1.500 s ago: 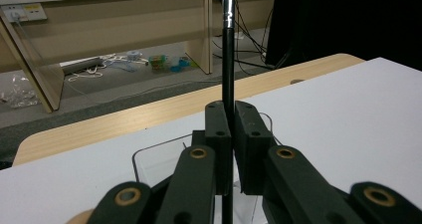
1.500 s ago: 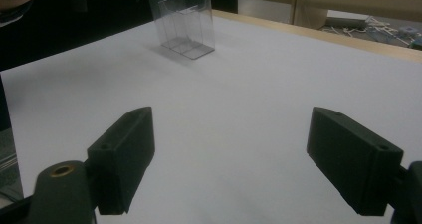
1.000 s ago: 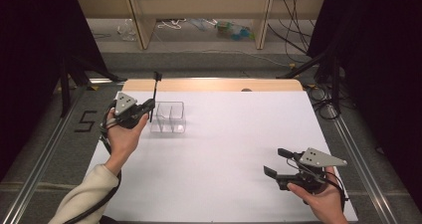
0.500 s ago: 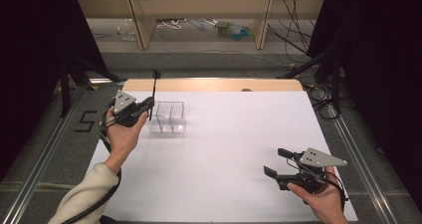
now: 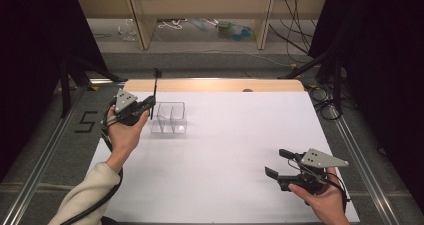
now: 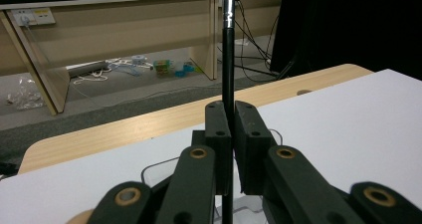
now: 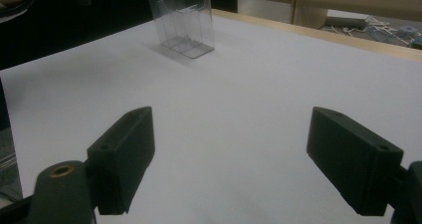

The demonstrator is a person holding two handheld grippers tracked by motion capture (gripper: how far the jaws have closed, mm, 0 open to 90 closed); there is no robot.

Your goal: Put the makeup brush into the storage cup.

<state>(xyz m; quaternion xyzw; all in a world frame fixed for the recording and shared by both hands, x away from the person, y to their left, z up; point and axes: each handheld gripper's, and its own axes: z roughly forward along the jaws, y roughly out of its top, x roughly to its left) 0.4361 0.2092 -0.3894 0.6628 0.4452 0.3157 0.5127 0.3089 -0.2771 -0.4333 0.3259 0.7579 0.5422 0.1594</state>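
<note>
Your left hand-held gripper (image 5: pixel 148 104) is clamped on a thin black pen with a silver band (image 6: pixel 228 59), upright just beside the left wall of the clear plastic two-compartment box (image 5: pixel 169 118) at the far left of the white tabletop (image 5: pixel 230 145); nothing has shifted over the last second, so the drop into the box looks not yet begun. Your right hand-held gripper (image 7: pixel 244 159) rests at the near right, jaws apart and empty. Only writing readable: a dark "5" (image 5: pixel 86 122) on the floor left of the tabletop.

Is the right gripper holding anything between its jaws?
No, the right gripper has its jaws spread wide apart with nothing but bare white table between them.
</note>
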